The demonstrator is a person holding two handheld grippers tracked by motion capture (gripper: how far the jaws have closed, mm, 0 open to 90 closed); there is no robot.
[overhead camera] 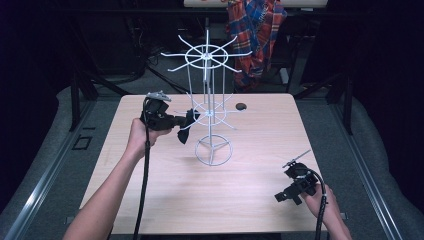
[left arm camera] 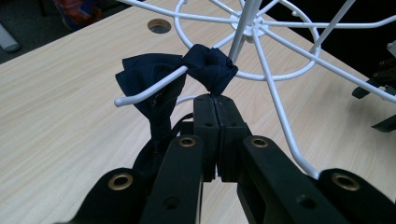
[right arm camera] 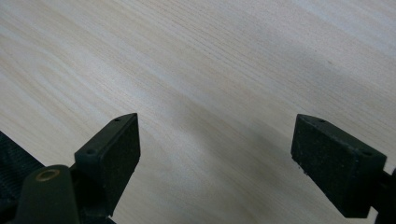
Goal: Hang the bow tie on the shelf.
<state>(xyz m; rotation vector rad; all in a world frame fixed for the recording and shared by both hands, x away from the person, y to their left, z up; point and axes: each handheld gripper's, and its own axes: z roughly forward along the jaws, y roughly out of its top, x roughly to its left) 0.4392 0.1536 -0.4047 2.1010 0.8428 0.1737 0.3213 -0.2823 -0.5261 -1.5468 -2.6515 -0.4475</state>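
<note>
While the navy cloth [left arm camera: 154,88] drapes over a prong [left arm camera: 149,91] of the white rack [overhead camera: 207,107], the left gripper [left arm camera: 215,100] pinches its bunched end, seemingly mid-hanging. Next it should let go cleanly. The right gripper [right arm camera: 217,154] idles near the table [overhead camera: 250,200] edge, jaws wide, empty.

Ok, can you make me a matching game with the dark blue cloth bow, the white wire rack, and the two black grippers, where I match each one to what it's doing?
Things:
1. dark blue cloth bow
2. white wire rack
3. left gripper
4. right gripper

States:
A. jaws wide apart above the bare wooden table
B. stands upright in the middle of the table
C. jaws pressed together, pinching cloth
D. draped over one wire arm of the rack

Pairs: 1-D, 2-B, 3-C, 4-A
</note>
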